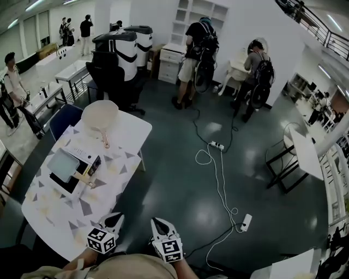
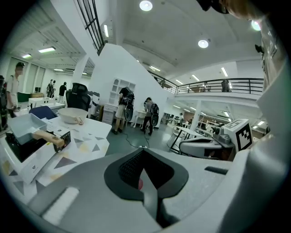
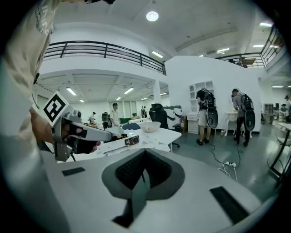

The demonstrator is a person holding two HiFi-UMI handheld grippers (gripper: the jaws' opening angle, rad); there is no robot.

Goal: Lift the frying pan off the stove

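Open hall, table (image 1: 130, 136): frying pan (image 1: 100, 116) looks off the stove (image 1: 70, 173) already; my left hand-held gripper (image 1: 113, 220) and right hand-held gripper (image 1: 158, 224) pressed together, empty.

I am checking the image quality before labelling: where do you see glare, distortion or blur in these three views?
Head view: lamp reflections glare on the dark floor, while the frying pan is evenly lit. Left gripper view: strong fisheye, dark corners, and the ceiling lamps are blown out. Right gripper view: the balcony railing bends from lens distortion.
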